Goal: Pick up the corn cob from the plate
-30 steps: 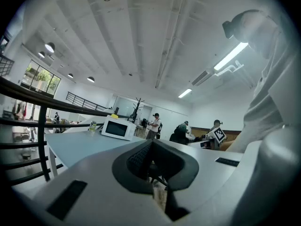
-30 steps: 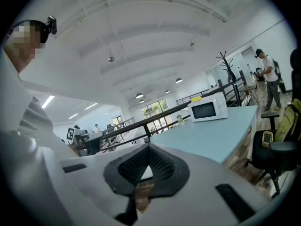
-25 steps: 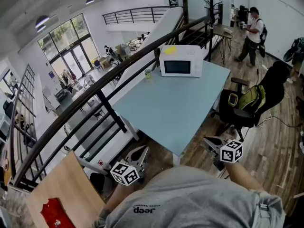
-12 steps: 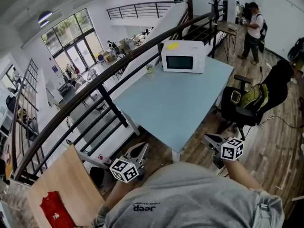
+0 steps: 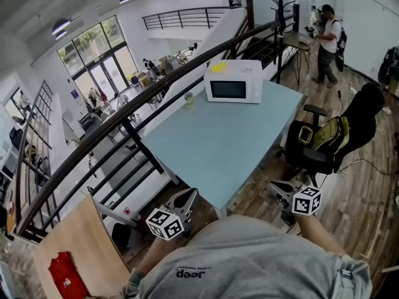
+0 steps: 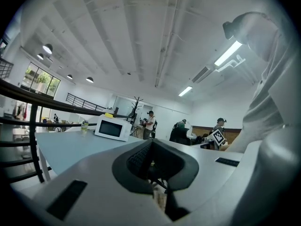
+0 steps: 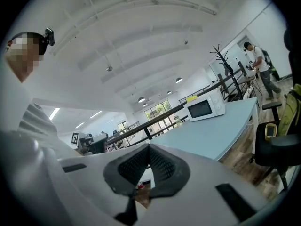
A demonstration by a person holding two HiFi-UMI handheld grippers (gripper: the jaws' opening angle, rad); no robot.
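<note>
Mezzanine office; pale blue rectangular table (image 5: 230, 148).
White microwave oven (image 5: 234, 81) at its far edge, small yellow object (image 5: 219, 66) on top, too small to name. Left gripper (image 5: 186, 198) and right gripper (image 5: 274, 187) off the near corner, jaws pressed together.

The desk (image 5: 230, 148) offers a wide open top from its near corner onward. Only a microwave (image 5: 234, 81) and a small bottle (image 5: 189, 98) stand at the far end. A dark railing (image 5: 124, 114) runs close along the left side and leaves little room there. On the right, a chair (image 5: 312, 157) with a bag (image 5: 327, 132) stands just beside the edge. The left tongs (image 5: 189, 197) and right tongs (image 5: 277, 187), both closed, have open air before them.
</note>
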